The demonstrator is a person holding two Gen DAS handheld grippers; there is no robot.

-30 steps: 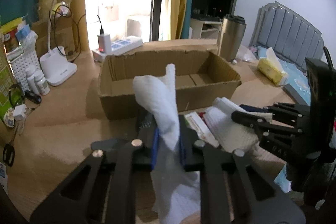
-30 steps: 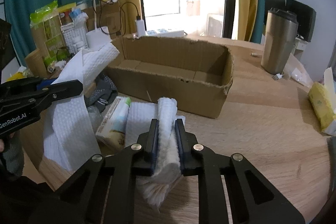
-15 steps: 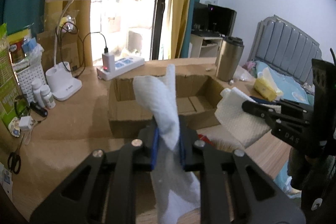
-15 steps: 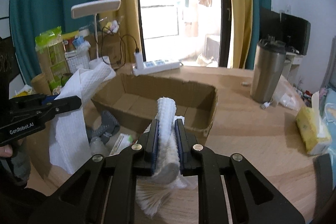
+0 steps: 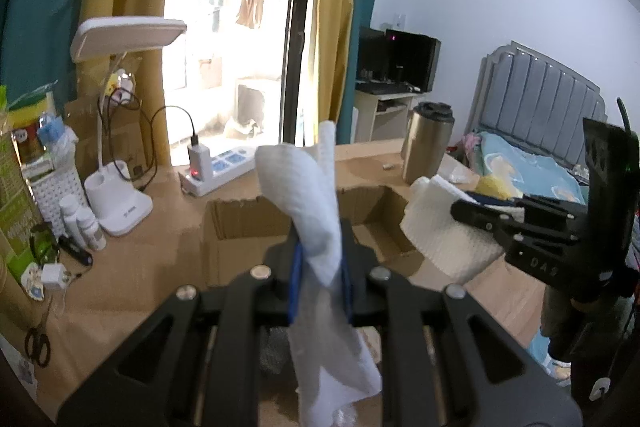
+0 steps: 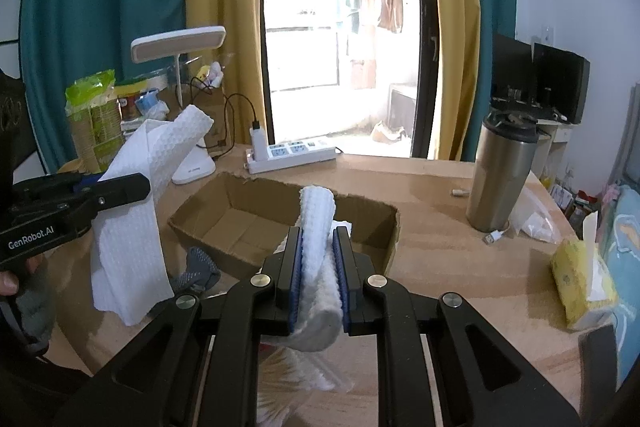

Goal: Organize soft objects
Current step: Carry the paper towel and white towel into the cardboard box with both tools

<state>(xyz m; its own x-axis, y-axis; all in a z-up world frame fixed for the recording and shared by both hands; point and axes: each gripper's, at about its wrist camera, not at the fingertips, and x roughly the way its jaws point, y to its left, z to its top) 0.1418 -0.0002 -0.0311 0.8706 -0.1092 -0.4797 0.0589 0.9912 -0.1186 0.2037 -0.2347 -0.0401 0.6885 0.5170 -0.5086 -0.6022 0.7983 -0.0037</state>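
Note:
My left gripper (image 5: 319, 247) is shut on a thin white paper towel (image 5: 308, 211) that hangs down below the jaws; it also shows in the right wrist view (image 6: 132, 227), held by the left gripper (image 6: 136, 187). My right gripper (image 6: 319, 239) is shut on a thick folded white towel (image 6: 318, 223), seen in the left wrist view (image 5: 444, 239) with the right gripper (image 5: 464, 209). Both are held in the air just before an open cardboard box (image 5: 240, 223) (image 6: 224, 223) whose visible floor is bare.
A steel tumbler (image 6: 500, 179), power strip (image 6: 292, 155), white desk lamp (image 5: 120, 203), yellow tissue pack (image 6: 580, 275) and small bottles (image 5: 82, 223) stand on the wooden desk (image 6: 440, 247). A grey cloth (image 6: 198, 267) lies by the box's near side. Scissors (image 5: 38, 343) lie at the left edge.
Both grippers have risen from the desk with their towels; the box and desk items now sit lower and farther in both views.

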